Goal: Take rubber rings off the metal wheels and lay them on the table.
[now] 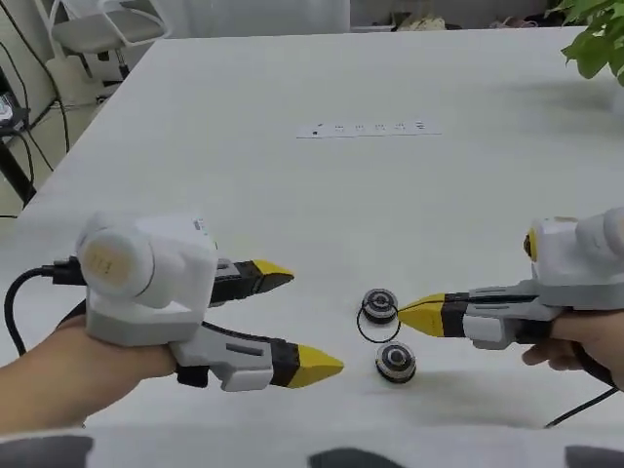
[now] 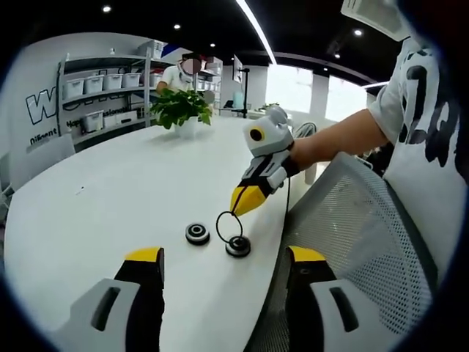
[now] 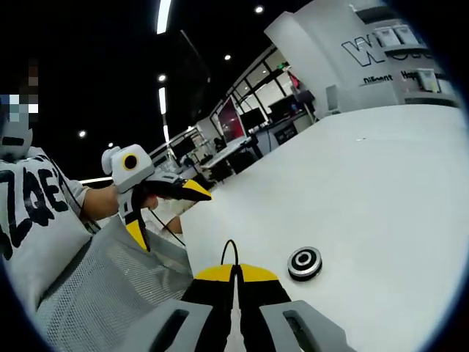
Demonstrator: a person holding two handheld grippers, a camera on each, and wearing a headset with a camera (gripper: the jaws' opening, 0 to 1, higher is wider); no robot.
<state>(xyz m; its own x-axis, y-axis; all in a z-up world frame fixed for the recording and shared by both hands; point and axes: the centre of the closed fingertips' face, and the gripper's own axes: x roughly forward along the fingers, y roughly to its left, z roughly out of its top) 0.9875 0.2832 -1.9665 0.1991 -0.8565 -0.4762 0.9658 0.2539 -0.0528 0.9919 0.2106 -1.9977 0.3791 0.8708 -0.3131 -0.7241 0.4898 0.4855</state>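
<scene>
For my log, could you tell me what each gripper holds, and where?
The right gripper pinches the rubber ring by its edge; the left gripper is open, empty.

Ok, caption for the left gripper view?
Right gripper pinches a black rubber ring by two metal wheels on the white table, framed by the open left gripper.

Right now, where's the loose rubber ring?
The rubber ring is pinched in the shut tips of the right gripper. In the head view it loops beside the two metal wheels, low and right of centre, near the table's front edge.
</scene>
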